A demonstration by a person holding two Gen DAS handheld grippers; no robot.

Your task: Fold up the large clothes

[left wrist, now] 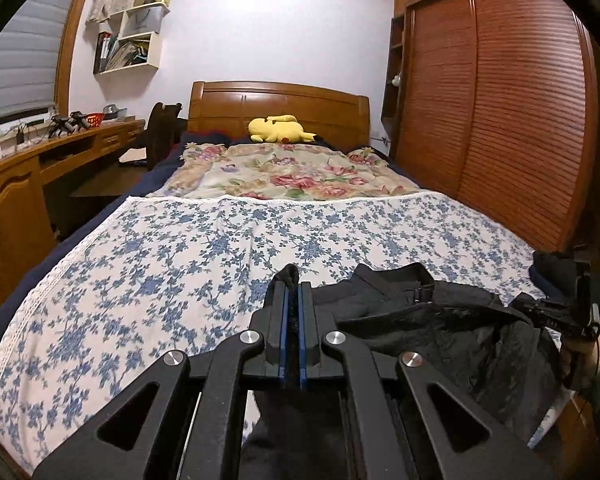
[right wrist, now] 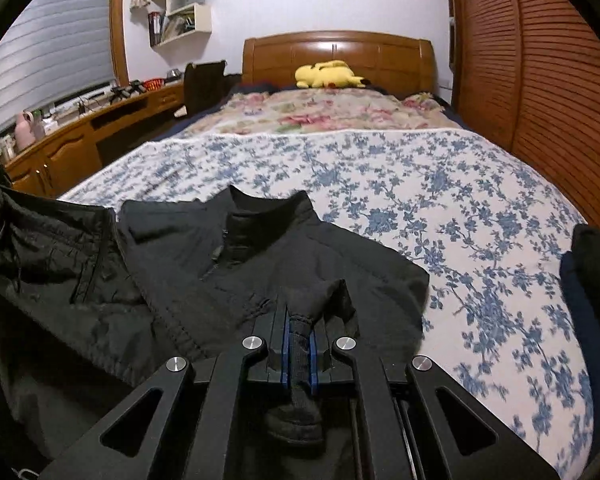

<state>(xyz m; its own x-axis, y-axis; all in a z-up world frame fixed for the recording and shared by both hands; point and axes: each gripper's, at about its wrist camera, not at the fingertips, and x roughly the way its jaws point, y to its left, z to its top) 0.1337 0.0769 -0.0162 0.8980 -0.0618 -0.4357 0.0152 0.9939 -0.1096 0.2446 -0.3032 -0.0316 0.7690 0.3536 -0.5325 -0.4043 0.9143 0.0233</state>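
Note:
A black jacket (right wrist: 228,264) lies partly spread on the near end of the bed, its stand-up collar toward the headboard. My right gripper (right wrist: 298,320) is shut on a bunched edge of this jacket, with black cloth pinched between its blue pads. In the left wrist view the jacket (left wrist: 428,312) bunches to the right. My left gripper (left wrist: 293,286) is shut on another black edge of it, and cloth hangs below its fingers. At the far right edge of that view, a hand holds the right gripper (left wrist: 564,312) low over the bed.
A blue-flowered sheet (left wrist: 180,248) covers the bed's near half, a rose-patterned quilt (left wrist: 284,172) the far half. A yellow plush toy (left wrist: 280,128) lies by the wooden headboard (left wrist: 280,104). A wooden desk (left wrist: 60,148) runs along the left, and slatted wardrobe doors (left wrist: 496,108) stand on the right.

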